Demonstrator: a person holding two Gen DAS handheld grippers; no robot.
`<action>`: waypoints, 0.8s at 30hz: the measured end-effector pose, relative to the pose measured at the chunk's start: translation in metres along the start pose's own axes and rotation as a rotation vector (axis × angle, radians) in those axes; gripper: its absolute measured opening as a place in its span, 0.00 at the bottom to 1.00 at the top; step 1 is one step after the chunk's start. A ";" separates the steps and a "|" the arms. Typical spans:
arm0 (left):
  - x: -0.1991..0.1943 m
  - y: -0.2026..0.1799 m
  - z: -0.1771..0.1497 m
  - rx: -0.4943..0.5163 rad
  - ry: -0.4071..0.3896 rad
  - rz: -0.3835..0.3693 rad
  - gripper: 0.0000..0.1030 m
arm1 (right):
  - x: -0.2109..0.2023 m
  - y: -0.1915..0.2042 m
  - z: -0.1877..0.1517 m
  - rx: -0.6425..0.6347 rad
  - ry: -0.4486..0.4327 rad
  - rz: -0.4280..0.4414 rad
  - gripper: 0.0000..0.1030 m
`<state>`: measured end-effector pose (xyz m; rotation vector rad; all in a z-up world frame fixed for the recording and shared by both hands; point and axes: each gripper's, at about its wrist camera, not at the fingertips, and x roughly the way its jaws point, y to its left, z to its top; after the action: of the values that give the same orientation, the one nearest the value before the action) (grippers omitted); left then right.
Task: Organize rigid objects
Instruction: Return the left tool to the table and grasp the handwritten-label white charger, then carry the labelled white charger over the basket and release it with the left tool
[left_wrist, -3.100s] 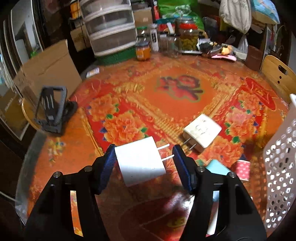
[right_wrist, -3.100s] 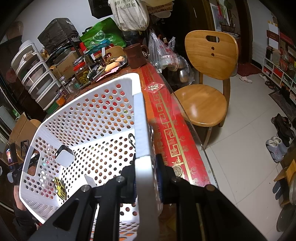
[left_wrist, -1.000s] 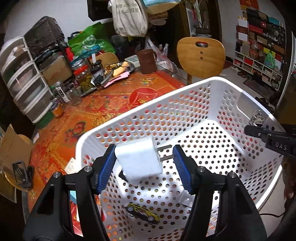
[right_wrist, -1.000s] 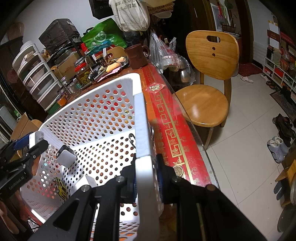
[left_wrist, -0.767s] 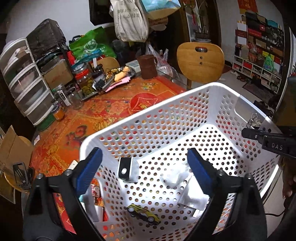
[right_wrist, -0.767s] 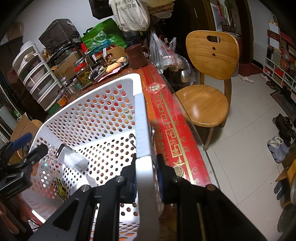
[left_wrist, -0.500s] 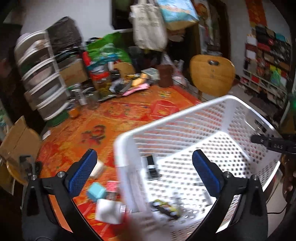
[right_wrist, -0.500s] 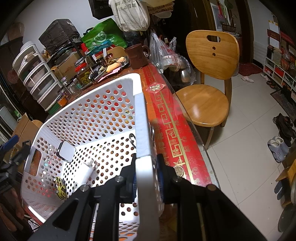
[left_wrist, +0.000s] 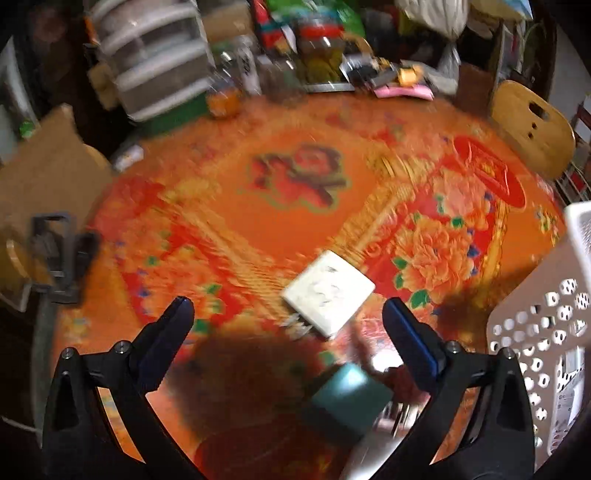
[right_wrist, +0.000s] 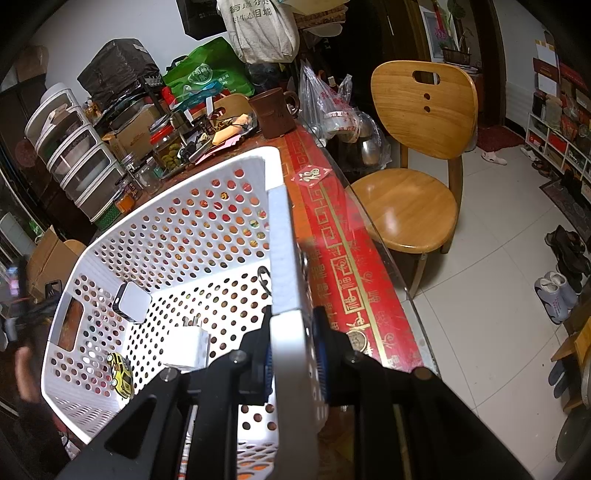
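My left gripper is open and empty above the red floral tablecloth. A white square plug adapter lies just ahead between its fingers. A teal box lies nearer, low in view. My right gripper is shut on the rim of the white perforated basket. Inside the basket lie a white charger plug, a white square device with a black edge and a yellow toy car. The basket's corner also shows at the right of the left wrist view.
A black phone stand sits at the table's left edge. Jars, stacked drawers and clutter line the far side. A wooden chair stands beside the table. The left wrist view is motion-blurred.
My left gripper carried the white charger plug over the basket, opened and dropped it in. It then swung back left over the table, open and empty. The right gripper kept its hold.
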<state>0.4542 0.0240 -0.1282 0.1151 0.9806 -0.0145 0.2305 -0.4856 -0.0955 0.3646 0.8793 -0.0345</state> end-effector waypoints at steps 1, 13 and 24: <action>0.008 -0.005 0.000 0.003 0.011 -0.011 0.97 | 0.000 -0.001 -0.001 0.000 0.000 -0.001 0.18; 0.045 -0.023 0.005 -0.038 0.071 -0.026 0.60 | 0.000 -0.002 -0.001 -0.003 0.001 -0.002 0.18; -0.049 -0.021 0.003 -0.022 -0.172 0.088 0.60 | 0.001 -0.001 -0.001 -0.006 -0.001 -0.002 0.18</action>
<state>0.4281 0.0004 -0.0875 0.1340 0.8025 0.0661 0.2301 -0.4864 -0.0968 0.3586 0.8785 -0.0336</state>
